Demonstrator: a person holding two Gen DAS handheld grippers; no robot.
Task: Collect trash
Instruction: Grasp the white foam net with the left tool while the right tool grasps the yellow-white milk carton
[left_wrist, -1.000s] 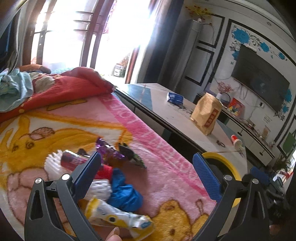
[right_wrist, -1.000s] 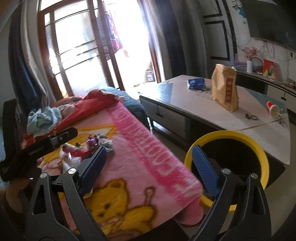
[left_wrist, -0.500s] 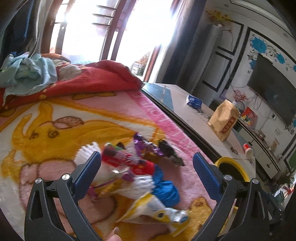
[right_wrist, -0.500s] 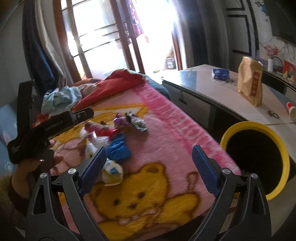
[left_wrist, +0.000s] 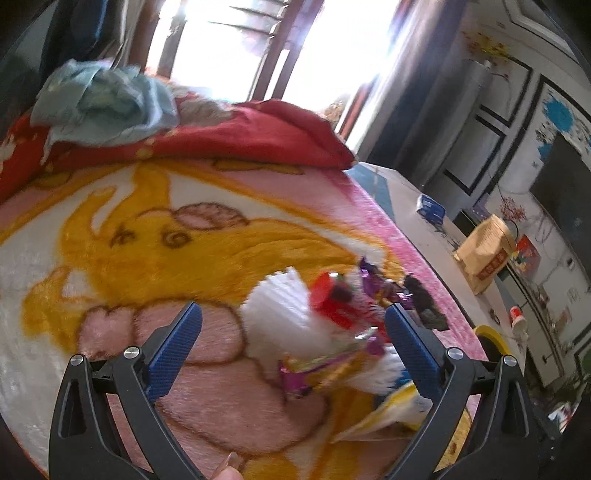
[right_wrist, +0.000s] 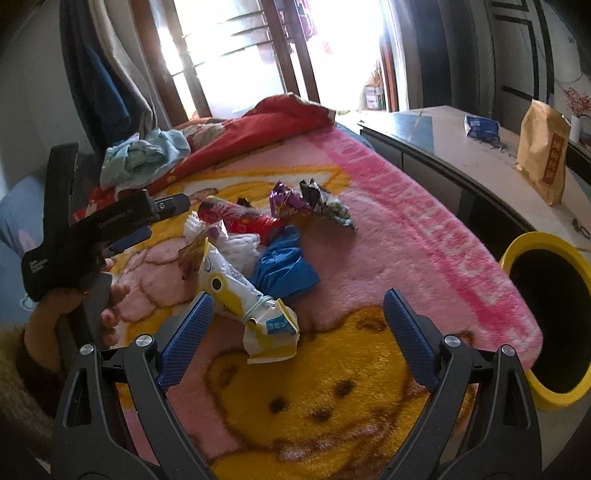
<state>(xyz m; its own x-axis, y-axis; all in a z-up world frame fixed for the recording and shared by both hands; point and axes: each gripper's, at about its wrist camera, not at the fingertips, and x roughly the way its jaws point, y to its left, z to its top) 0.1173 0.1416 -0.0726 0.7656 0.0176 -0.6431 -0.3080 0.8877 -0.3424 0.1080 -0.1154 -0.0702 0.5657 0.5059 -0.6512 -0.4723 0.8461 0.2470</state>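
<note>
Right-wrist view showed the left gripper (right_wrist: 162, 218), spread wide, beside a white pleated paper cup (right_wrist: 236, 243); the right gripper (right_wrist: 295, 321) gaped empty over a crumpled yellow-white wrapper (right_wrist: 240, 295). Tangled wrappers risked dragging neighbours, missing the yellow-rimmed bin (right_wrist: 517, 254) rightward.

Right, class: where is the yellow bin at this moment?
In the right wrist view, the yellow bin stands on the floor at the far right, beside the edge of the pink blanket and below the low table.
</note>
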